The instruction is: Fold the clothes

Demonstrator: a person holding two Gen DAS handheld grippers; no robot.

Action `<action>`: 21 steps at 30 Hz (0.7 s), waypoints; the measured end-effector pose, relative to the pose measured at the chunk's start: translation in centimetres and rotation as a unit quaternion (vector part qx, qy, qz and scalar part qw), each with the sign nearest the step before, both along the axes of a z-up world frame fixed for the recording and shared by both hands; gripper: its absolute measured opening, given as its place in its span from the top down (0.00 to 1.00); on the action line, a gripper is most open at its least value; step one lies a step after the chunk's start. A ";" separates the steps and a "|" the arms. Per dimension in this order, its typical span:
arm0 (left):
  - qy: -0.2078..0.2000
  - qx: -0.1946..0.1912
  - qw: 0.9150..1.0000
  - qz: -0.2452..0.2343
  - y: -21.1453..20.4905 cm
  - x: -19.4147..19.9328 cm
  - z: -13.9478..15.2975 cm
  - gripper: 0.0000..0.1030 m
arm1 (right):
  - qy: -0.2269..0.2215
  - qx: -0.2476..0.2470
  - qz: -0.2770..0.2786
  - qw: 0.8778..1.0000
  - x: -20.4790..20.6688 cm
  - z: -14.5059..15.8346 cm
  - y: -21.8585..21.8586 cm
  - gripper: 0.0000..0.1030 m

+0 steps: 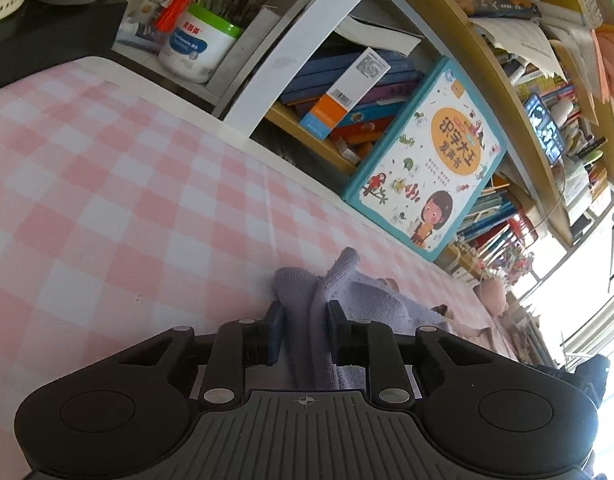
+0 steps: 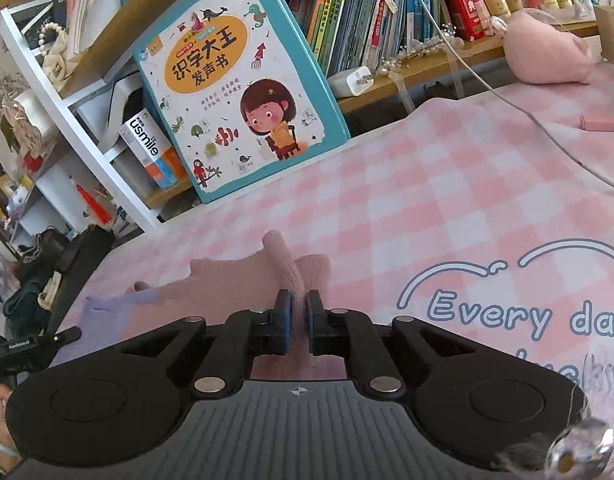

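Garment point(image 1: 363, 300) near picture book point(image 1: 431, 160) (leaning)

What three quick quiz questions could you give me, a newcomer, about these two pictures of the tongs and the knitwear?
1. True or false: the right tongs are shut on pink knit fabric.
2. What colour is the knit fabric between the pads of the left tongs? A. lilac B. green C. black
3. Fill in: the picture book leans against the ____.

Key:
1. True; the blue pads pinch a raised fold.
2. A.
3. Bookshelf, standing on the pink checked cloth.
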State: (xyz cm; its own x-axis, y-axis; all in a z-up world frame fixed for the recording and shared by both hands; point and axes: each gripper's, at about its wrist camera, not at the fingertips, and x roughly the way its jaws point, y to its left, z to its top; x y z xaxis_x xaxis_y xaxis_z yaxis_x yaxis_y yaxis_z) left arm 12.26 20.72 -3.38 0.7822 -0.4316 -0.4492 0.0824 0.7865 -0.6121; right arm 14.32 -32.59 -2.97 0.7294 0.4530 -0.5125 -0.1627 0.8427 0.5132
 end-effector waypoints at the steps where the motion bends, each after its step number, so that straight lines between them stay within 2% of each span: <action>1: 0.000 -0.001 1.000 0.000 0.0 0.0 0.0 0.79 | 0.001 0.001 -0.002 1.000 0.0 0.0 -0.1 0.90; 3: 0.000 -0.003 1.000 -0.001 0.1 0.0 -0.1 0.78 | 0.007 0.002 -0.007 1.000 0.0 -0.1 -0.1 0.80; 4: -0.001 -0.002 1.000 -0.001 0.0 0.0 0.0 0.78 | 0.010 0.001 -0.010 1.000 0.0 -0.2 -0.2 0.78; 6: 0.000 0.002 1.000 -0.001 -0.2 -0.1 0.0 0.78 | 0.014 0.012 -0.009 1.000 0.0 -0.3 -0.3 0.79; 7: 0.000 0.005 1.000 -0.001 -0.3 -0.1 0.1 0.79 | 0.017 0.017 -0.008 1.000 0.0 -0.4 -0.4 0.83; 16: 0.003 0.019 1.000 0.003 0.1 -0.6 0.5 0.79 | 0.022 0.033 -0.005 0.999 -1.0 -0.5 0.3 0.85; 21: 0.008 0.017 1.000 0.013 0.7 -1.0 0.6 0.78 | 0.015 0.013 -0.005 1.000 -1.9 -0.2 1.5 0.84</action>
State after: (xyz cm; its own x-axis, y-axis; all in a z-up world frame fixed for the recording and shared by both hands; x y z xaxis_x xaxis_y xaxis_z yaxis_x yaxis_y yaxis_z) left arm 11.29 21.44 -2.77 0.7851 -0.3960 -0.4762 0.0517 0.8082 -0.5866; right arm 12.42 -31.08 -3.18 0.7184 0.4600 -0.5218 -0.1398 0.8303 0.5395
